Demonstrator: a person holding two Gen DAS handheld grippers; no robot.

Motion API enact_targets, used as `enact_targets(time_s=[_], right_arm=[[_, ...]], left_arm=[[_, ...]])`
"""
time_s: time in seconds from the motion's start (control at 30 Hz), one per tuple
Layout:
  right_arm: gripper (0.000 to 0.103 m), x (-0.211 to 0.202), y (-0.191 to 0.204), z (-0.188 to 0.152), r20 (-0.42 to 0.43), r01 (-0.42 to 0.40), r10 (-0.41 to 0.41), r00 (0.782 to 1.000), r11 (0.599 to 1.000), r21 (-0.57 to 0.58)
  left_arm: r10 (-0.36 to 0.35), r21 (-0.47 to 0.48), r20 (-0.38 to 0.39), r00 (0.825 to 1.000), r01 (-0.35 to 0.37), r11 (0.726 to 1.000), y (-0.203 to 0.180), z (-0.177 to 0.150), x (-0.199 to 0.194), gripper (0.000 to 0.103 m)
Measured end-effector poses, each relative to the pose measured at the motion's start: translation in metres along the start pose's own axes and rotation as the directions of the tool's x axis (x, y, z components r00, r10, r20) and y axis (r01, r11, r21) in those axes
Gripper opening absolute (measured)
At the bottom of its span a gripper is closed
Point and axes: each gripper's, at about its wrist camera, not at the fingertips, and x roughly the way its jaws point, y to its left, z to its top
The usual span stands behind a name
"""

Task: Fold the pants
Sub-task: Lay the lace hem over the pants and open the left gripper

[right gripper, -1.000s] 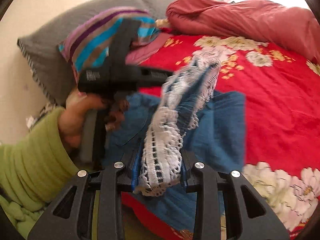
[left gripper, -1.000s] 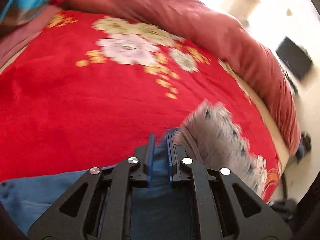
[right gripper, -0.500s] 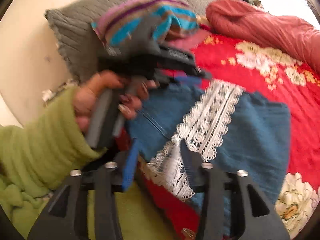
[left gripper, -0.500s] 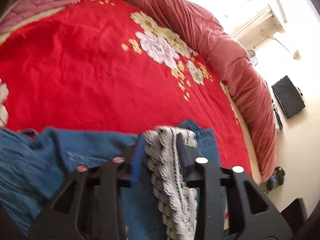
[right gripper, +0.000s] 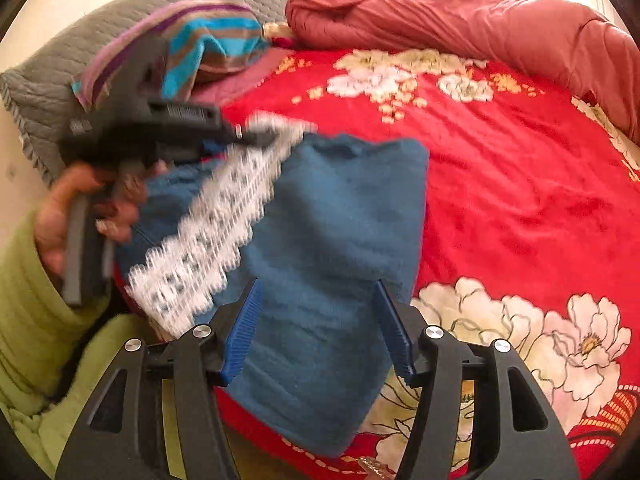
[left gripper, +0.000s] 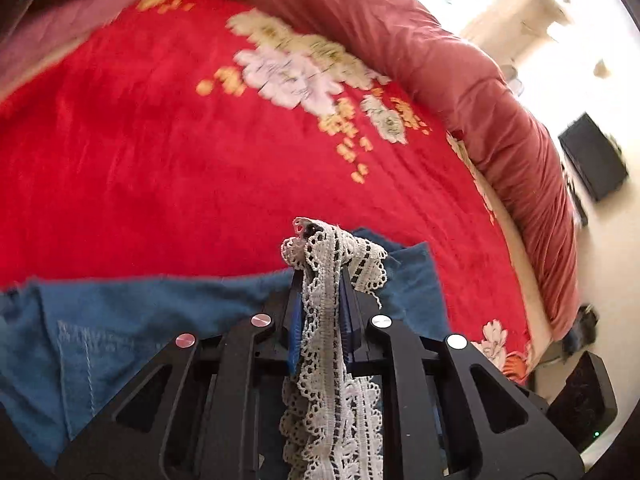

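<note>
Your left gripper point(left gripper: 320, 304) is now clamped tight on the white lace trim point(left gripper: 328, 320) of the blue pants point(left gripper: 140, 320); half a second ago its jaws were wider. Your right gripper point(right gripper: 320, 324) has let the lace go, jaws wide apart, nothing held. Pants lie bunched on the red blanket point(right gripper: 520, 200) near its front edge. Left side alone carries the fold now, likely.

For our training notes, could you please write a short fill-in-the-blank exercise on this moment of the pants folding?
1. The left gripper is shut on the white ____ trim of the pants.
2. The right gripper is ____, holding nothing.
3. The pants lie on a ____ blanket with flowers.

Missing words: lace; open; red
</note>
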Motion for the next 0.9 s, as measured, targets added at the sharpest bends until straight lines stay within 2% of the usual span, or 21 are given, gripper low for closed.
enact_targets(time_s=[0.03, 0.1, 0.13, 0.23, 0.37, 0.47, 0.53, 0.6, 0.67, 0.9], right_arm=[[0.056, 0.004, 0.002, -0.001, -0.012, 0.013, -0.013, 1.000, 1.000, -0.010], [0.057, 0.010, 0.005, -0.004, -0.026, 0.033, -0.033, 0.999, 0.999, -0.027], [0.059, 0.009, 0.007, -0.007, -0.027, 0.036, -0.037, 0.999, 0.999, -0.034], [0.060, 0.004, 0.007, -0.008, -0.021, 0.028, -0.029, 0.999, 0.999, -0.036], [0.061, -0.010, 0.001, -0.005, 0.008, 0.018, -0.018, 1.000, 1.000, 0.002], [0.061, -0.021, -0.005, -0.004, 0.040, 0.022, -0.023, 0.999, 1.000, 0.021], [0.061, -0.025, -0.009, -0.004, 0.049, 0.027, -0.029, 0.998, 0.999, 0.026], [0.060, -0.027, -0.010, -0.006, 0.051, 0.023, -0.025, 0.998, 0.999, 0.030], [0.060, -0.028, -0.009, -0.007, 0.058, 0.013, -0.014, 0.998, 1.000, 0.026], [0.060, -0.023, 0.008, -0.006, 0.063, -0.030, 0.031, 0.998, 0.999, -0.026]], left_arm=[[0.022, 0.024, 0.000, 1.000, -0.022, 0.999, -0.002, 0.001, 0.003, 0.010], [0.107, 0.054, -0.027, 0.994, -0.105, 0.993, 0.003, -0.001, 0.015, 0.021], [0.123, 0.048, -0.037, 0.992, -0.121, 0.991, 0.007, -0.004, 0.017, 0.024], [0.101, -0.001, -0.021, 0.995, -0.101, 0.995, 0.017, -0.013, 0.006, 0.025], [0.122, 0.007, 0.031, 0.992, -0.122, 0.992, 0.015, -0.030, -0.032, 0.025], [0.129, 0.002, 0.041, 0.991, -0.129, 0.992, 0.010, -0.052, -0.055, 0.025], [0.110, -0.013, 0.027, 0.994, -0.110, 0.994, 0.008, -0.073, -0.066, 0.026], [0.043, -0.068, -0.015, 0.999, -0.044, 0.997, 0.009, -0.096, -0.070, 0.025], [-0.034, -0.129, -0.067, 0.997, 0.025, 0.991, 0.009, -0.117, -0.067, 0.025], [-0.027, -0.140, -0.109, 0.994, 0.011, 0.990, -0.002, -0.121, -0.046, 0.025]])
